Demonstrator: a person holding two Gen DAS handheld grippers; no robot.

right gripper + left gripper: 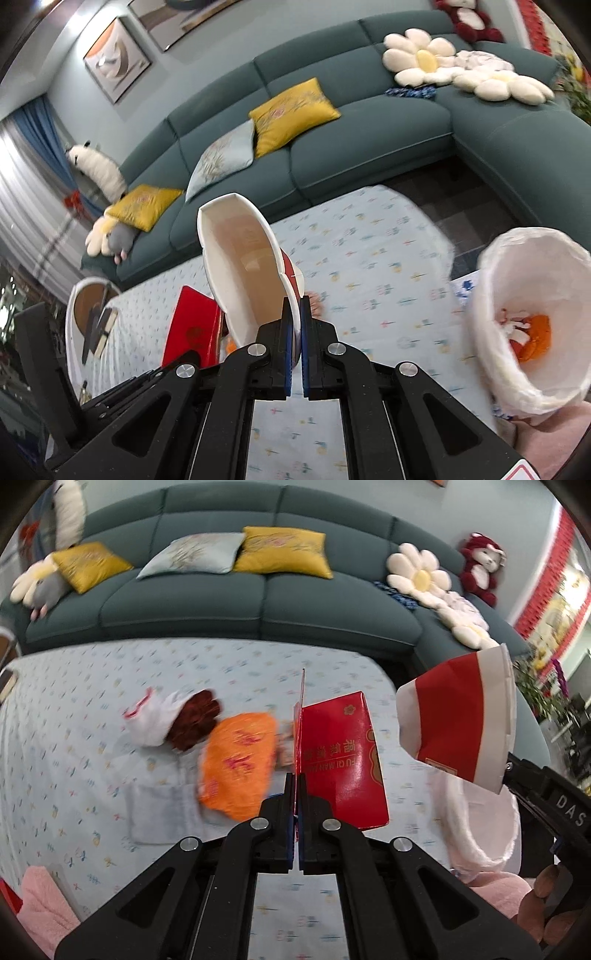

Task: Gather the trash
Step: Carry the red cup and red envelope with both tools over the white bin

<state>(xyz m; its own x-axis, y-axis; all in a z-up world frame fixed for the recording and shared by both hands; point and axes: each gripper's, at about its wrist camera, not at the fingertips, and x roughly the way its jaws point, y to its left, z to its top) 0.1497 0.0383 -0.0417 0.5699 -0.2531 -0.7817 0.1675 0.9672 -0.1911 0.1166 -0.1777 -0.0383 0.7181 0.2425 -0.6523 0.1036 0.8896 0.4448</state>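
My left gripper (296, 786) is shut on a red paper envelope (340, 760) with gold print, held above the table; it also shows in the right wrist view (190, 325). My right gripper (295, 306) is shut on the rim of a red-and-white paper cup (243, 266), also seen in the left wrist view (458, 720), held in the air. A white-lined trash bin (532, 325) with orange and white scraps inside stands at the right; it also shows in the left wrist view (480, 823). An orange wrapper (240, 764) and a white bag with dark red contents (170, 720) lie on the table.
The table carries a light blue patterned cloth (74, 709). A teal sofa (221, 602) with yellow and pale cushions, flower pillows and a red plush toy runs behind it. Pink fabric (44, 904) lies at the near edge. A round side table (92, 317) stands at the left.
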